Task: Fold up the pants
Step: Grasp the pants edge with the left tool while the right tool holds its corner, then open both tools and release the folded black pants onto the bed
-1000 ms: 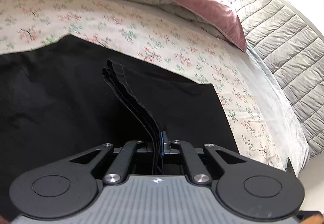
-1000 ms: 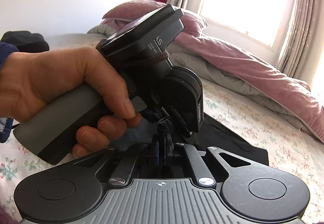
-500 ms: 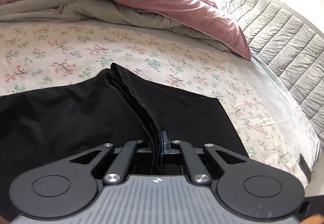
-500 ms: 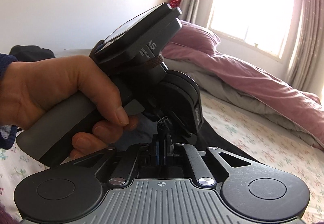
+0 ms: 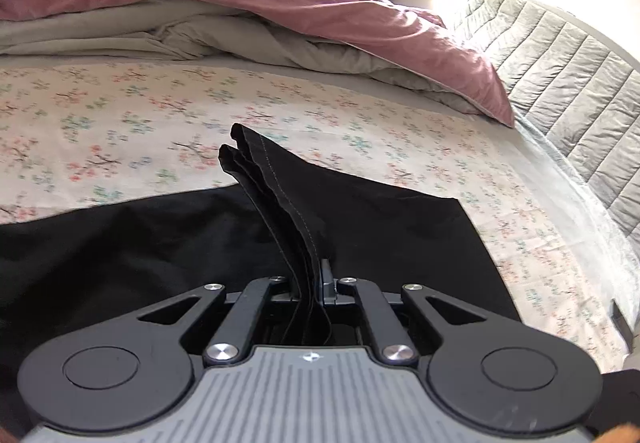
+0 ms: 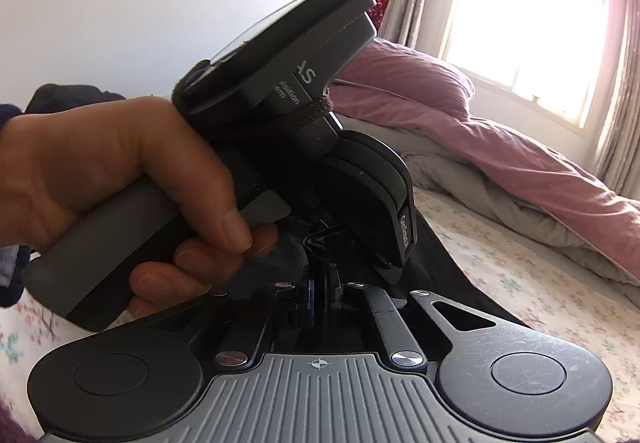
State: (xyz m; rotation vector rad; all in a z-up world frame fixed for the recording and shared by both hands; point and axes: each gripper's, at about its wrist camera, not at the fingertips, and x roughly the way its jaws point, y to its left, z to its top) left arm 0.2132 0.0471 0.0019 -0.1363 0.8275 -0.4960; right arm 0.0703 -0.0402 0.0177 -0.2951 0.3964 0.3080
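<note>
**Carrying the hem across for the fold**

The black pants point(image 5: 168, 243) lie spread on the flowered bedsheet point(image 5: 120, 115), with a stacked edge of several layers lifted off the cloth. The left gripper point(image 5: 310, 283) has its jaws pressed together on that edge, the stitched hem standing up out of them. In the right wrist view, the right gripper point(image 6: 320, 283) pinches a small bunch of the same dark cloth, close behind the person's hand point(image 6: 120, 179) that works the other tool.

To do this step well, I judge both grips should travel level and together, so the held edge stays taut and square (no sag between them). Lay it on the flat part, edges matching, well short of the pink quilt point(image 5: 280, 3), before letting go.
</note>
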